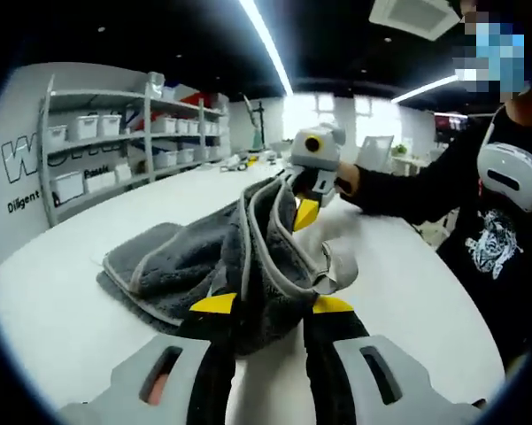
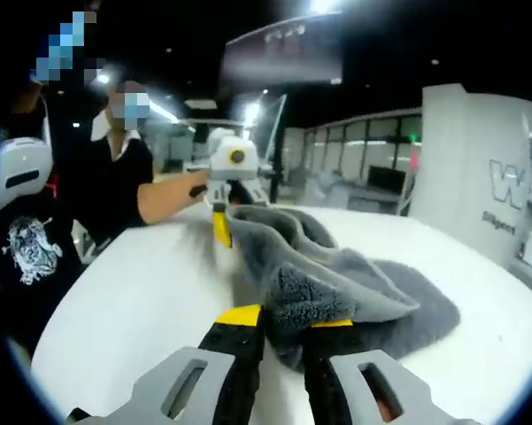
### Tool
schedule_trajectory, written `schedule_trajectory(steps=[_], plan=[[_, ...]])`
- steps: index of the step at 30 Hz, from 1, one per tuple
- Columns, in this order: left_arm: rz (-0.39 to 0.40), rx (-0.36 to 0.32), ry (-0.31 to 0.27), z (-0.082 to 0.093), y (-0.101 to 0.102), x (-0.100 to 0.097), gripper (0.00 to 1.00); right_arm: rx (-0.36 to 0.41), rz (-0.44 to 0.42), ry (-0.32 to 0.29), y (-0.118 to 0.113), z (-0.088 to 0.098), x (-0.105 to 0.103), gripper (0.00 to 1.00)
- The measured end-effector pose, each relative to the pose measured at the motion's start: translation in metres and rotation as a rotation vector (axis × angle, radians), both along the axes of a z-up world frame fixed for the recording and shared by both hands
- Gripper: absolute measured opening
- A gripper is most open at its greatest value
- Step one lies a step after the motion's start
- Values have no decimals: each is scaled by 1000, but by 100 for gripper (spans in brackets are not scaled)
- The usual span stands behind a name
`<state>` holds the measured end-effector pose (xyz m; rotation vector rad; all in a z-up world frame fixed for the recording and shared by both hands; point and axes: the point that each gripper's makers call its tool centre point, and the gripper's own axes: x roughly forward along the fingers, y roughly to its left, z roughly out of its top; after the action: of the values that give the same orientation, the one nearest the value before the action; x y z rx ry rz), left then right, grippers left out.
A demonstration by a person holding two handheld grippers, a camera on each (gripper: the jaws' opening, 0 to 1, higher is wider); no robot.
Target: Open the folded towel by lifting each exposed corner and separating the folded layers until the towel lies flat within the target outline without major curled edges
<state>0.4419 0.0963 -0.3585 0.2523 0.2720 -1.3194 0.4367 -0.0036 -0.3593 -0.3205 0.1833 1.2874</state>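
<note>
Both grippers are clamping the grey towel: left gripper and right gripper are each pinching an edge, lifting it off the white table. Risk: uneven pulling is likely bunching layers, leaving curled edges.

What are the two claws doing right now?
Left gripper: closed on the grey towel.
Right gripper: closed on the same towel.
</note>
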Motion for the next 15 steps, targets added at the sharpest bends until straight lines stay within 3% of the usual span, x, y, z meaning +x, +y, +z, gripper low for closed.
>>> schedule_trajectory(steps=[3,7,10,15], plan=[[2,-1,7,0,3,-2,24,-30,16,-10,-2,0,-6,15],[-16,34,-6,-4,1,-13,25,-137,97,-104,-5,-10,-22,20],[-10,115,-32,-15,4,-15,26,-141,102,-97,-4,-14,-28,24],[-33,147,-38,-21,0,-28,29,-174,120,-96,-9,-18,-39,31]])
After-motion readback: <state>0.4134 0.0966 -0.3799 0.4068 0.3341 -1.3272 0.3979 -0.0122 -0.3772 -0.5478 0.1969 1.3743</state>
